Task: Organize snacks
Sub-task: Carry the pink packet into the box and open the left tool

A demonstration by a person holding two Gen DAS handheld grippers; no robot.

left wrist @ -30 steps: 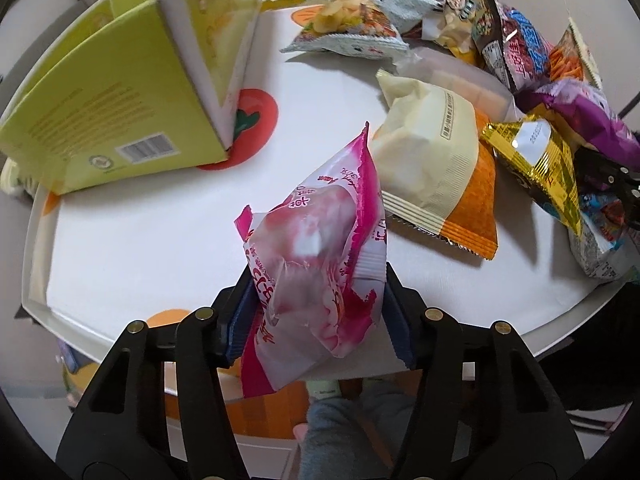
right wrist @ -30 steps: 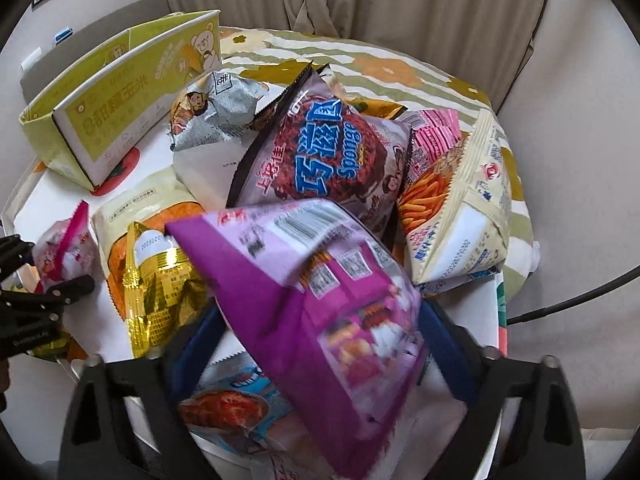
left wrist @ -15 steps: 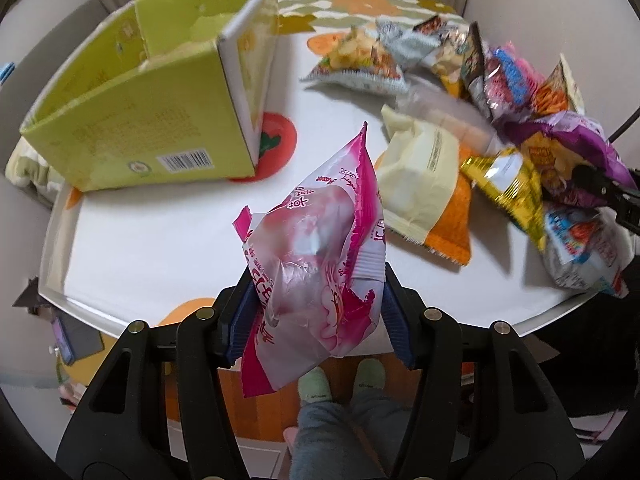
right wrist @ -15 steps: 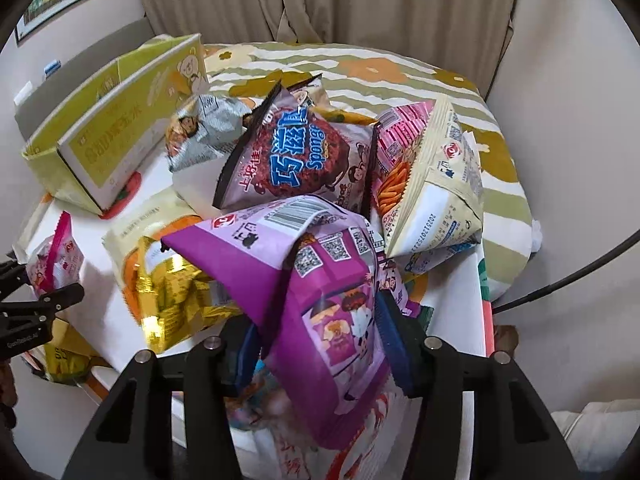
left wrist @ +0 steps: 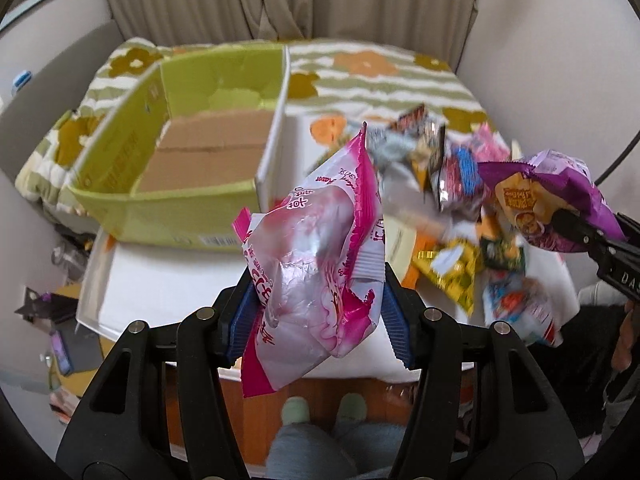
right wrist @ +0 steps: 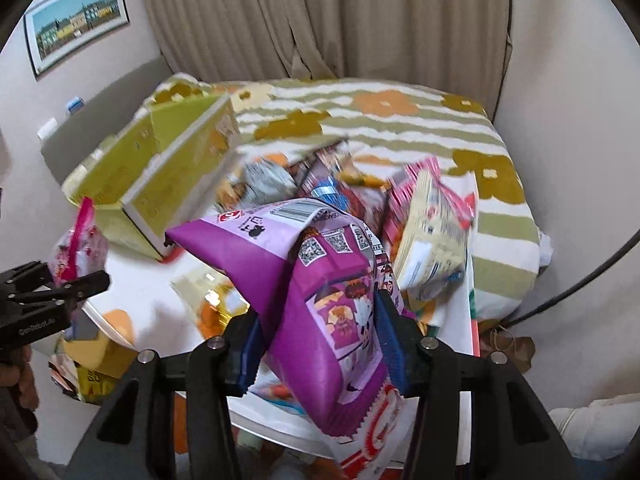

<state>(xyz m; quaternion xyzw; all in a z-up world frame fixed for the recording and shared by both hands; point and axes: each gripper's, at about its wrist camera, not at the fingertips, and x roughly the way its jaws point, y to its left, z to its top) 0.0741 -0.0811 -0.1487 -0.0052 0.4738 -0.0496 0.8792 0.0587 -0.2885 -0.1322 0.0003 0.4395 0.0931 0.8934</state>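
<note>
My left gripper (left wrist: 318, 312) is shut on a pink and clear snack bag (left wrist: 316, 264), held in the air over the near edge of the white table (left wrist: 168, 280). My right gripper (right wrist: 320, 348) is shut on a purple snack bag (right wrist: 316, 300), lifted above the pile; the same purple snack bag (left wrist: 560, 196) shows at the right of the left wrist view. An open yellow-green cardboard box (left wrist: 192, 152) stands at the table's far left, its brown floor bare. In the right wrist view the left gripper (right wrist: 52, 288) and the pink bag (right wrist: 78, 248) appear at the left edge.
Several snack bags lie heaped on the table's right side: a gold bag (left wrist: 452, 276), a dark red bag (left wrist: 456, 176), a cream and orange bag (right wrist: 432, 240). A flowered striped blanket (right wrist: 384, 128) covers the bed behind. Curtains hang at the back. The person's legs and feet (left wrist: 320, 412) are below the table edge.
Both grippers rose with their bags. The right gripper's jaws closed onto the purple bag and lifted it off the pile. The box now shows from above.
</note>
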